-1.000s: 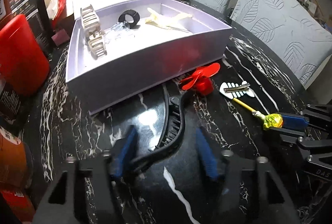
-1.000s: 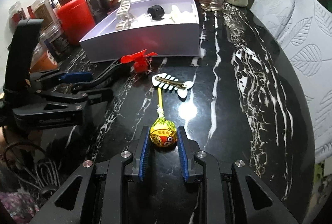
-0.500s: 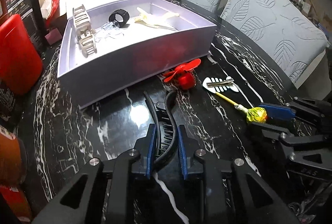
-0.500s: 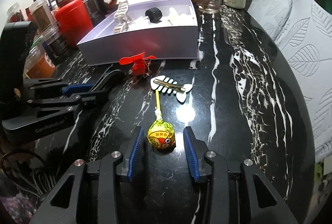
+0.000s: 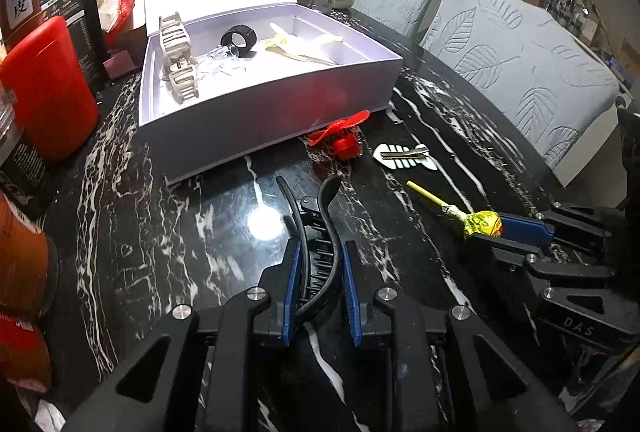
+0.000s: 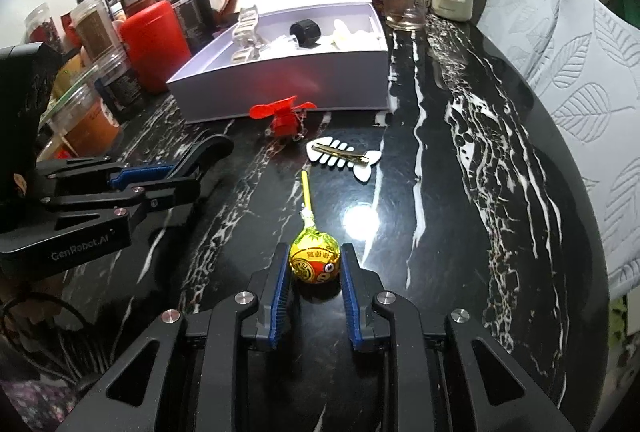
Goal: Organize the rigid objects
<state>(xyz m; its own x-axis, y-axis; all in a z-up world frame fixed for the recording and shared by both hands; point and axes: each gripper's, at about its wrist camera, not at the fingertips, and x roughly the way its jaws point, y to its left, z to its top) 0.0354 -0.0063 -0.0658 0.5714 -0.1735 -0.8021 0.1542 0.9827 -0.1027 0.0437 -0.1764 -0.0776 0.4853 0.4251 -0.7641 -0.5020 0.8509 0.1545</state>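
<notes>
Black toothed hair clip [image 5: 320, 232], curved.

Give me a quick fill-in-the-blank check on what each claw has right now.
The left claw is shut on the black ____.
The head of the lollipop sits between the ____ claw's pads.
The fishbone clip lies on the ____, outside the box.

Missing: hair clip; right; table

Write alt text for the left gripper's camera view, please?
The left gripper is shut on a black hair clip on a black marble table. Beyond stands an open lilac box; at right, the right gripper closes around a lollipop.
</notes>
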